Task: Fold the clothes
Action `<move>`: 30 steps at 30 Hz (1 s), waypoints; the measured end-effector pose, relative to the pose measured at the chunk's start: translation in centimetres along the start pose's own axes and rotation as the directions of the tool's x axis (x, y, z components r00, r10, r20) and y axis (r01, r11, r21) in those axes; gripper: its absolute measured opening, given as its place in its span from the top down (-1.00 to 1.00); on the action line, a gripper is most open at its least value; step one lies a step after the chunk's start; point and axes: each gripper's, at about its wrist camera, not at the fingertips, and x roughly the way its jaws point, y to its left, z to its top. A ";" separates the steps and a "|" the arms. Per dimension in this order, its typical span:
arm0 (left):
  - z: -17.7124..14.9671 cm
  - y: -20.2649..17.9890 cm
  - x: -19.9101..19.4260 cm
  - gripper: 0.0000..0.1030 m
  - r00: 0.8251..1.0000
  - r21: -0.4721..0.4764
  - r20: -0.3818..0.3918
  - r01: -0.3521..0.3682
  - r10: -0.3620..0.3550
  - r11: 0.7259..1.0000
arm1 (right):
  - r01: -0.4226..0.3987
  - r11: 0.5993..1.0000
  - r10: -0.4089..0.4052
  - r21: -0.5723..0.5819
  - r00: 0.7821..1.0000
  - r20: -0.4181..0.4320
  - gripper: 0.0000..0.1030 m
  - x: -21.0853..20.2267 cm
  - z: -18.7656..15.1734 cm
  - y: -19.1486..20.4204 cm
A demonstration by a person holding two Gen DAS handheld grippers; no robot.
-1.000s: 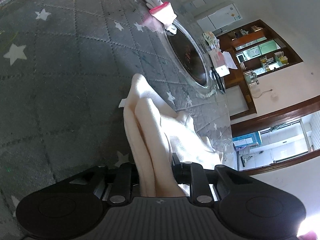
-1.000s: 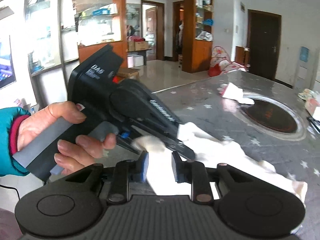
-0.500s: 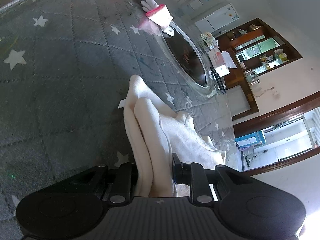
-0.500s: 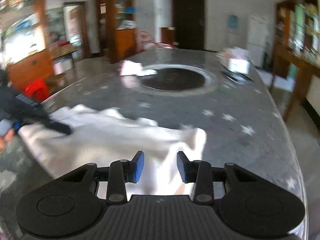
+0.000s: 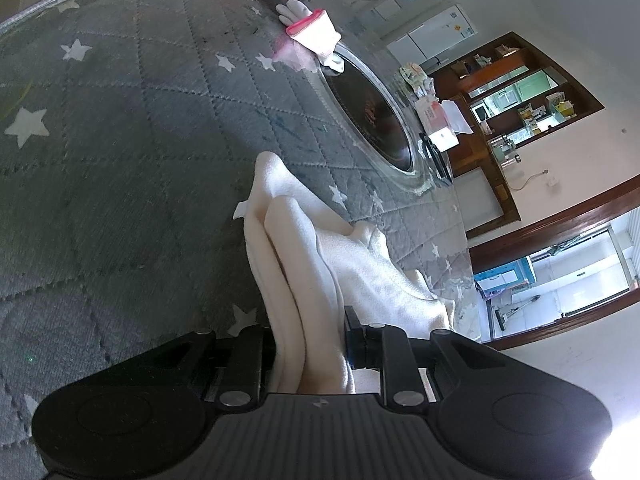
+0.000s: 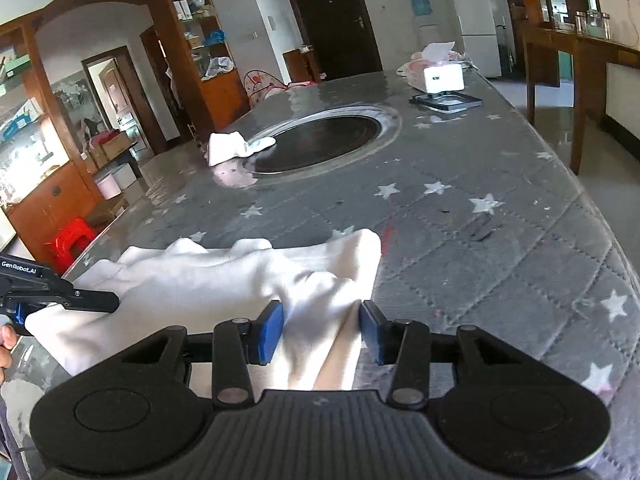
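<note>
Garment (image 6: 224, 280) (cream), glove (image 6: 224, 148), recessed hotplate (image 6: 316, 142)

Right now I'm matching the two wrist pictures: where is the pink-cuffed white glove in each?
Left wrist view: the glove lies top centre, at the near rim of the dark round inset.
Right wrist view: the glove lies left of centre, at the inset's left rim.
Shared landmark: the dark round inset in the star-patterned table cover.

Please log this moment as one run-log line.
left gripper: shut on white garment | right gripper: open, straddling garment's other end | table: garment partly bunched
</note>
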 end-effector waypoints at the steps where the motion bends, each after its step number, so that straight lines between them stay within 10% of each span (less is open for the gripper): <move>1: 0.0 0.0 0.0 0.57 1.000 0.001 0.001 -0.001 0.001 1.000 | -0.009 1.000 0.009 0.006 1.000 -0.002 0.38 0.0 0.0 0.0; 7: -0.1 -0.4 -0.1 0.58 1.000 0.021 0.015 -0.021 0.021 1.000 | -0.011 1.000 0.011 0.010 1.000 0.021 0.79 -0.5 0.1 0.7; 30: -0.8 -10.3 0.2 0.63 0.998 0.306 0.010 0.049 -0.055 0.951 | 0.103 0.992 -0.085 -0.070 0.970 0.228 0.82 -10.5 3.6 1.1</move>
